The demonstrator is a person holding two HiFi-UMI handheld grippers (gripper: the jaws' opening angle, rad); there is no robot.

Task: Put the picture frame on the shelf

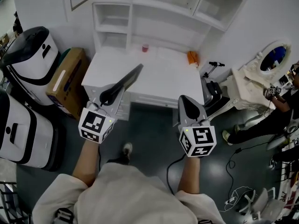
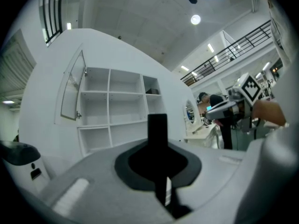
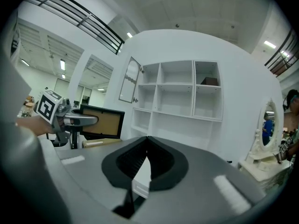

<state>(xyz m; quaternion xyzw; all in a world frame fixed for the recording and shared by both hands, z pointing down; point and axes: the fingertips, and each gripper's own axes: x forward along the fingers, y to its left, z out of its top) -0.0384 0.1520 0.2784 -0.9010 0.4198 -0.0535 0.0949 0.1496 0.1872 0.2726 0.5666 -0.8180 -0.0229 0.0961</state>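
The picture frame (image 1: pixel 125 81) is black with a brown backing. I see it edge-on over the front left of the white desk (image 1: pixel 163 78). My left gripper (image 1: pixel 110 96) is shut on its lower edge. In the left gripper view the frame's black edge (image 2: pixel 157 132) stands upright between the jaws of that gripper (image 2: pixel 160 174). The right gripper view shows the frame (image 3: pixel 100 121) at the left. My right gripper (image 1: pixel 188 101) hovers off the desk's front right edge, shut and empty (image 3: pixel 147 140). The white shelf unit (image 1: pixel 140 13) (image 2: pixel 112 111) (image 3: pixel 177 97) stands on the desk's far side with bare compartments.
A small red cup (image 1: pixel 145 47) and an orange object (image 1: pixel 193 58) sit at the back of the desk. Two white machines (image 1: pixel 28 59) and a cardboard box (image 1: pixel 68 80) stand to the left. A vanity mirror (image 1: pixel 274 58), a person (image 1: pixel 280 113) and floor cables (image 1: pixel 238 192) are on the right.
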